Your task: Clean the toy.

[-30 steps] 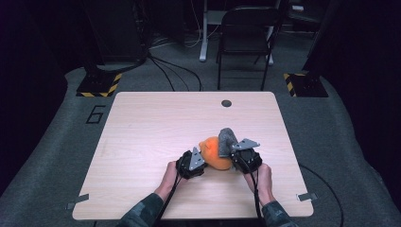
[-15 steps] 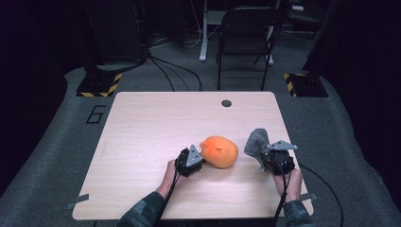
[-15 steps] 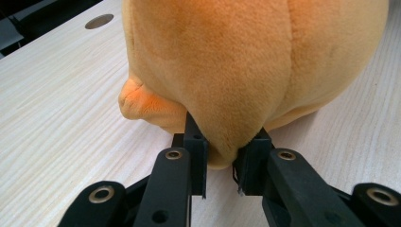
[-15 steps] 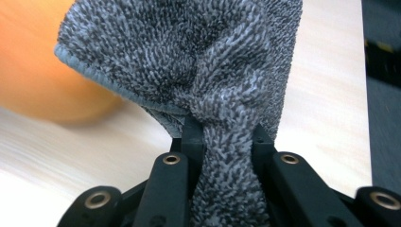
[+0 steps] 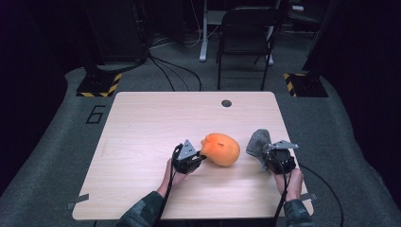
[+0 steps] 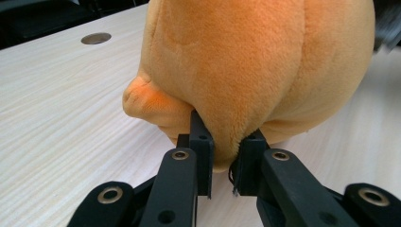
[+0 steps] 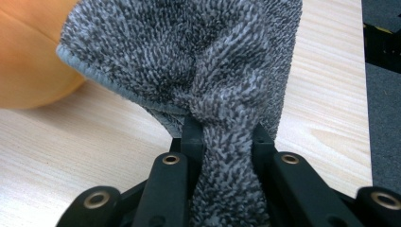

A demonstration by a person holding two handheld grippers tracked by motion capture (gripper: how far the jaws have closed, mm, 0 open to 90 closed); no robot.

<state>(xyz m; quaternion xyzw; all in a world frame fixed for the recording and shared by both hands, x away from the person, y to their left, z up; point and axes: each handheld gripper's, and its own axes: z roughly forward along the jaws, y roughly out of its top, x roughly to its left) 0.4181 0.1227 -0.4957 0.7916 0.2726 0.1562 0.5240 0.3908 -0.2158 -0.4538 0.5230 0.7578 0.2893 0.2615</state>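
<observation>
Orange plush toy [image 5: 221,148] is lying near the middle of the wooden table [image 5: 142,132], toward the near edge; the left gripper [image 5: 197,158] is pinching a fold of its fabric, jaws just closed on it; at the right, the right gripper [image 5: 263,152] is clamping a grey terry cloth [image 5: 258,141], bunched upward.

1 plush toy [image 5: 221,149], 1 cloth [image 5: 258,143]
</observation>
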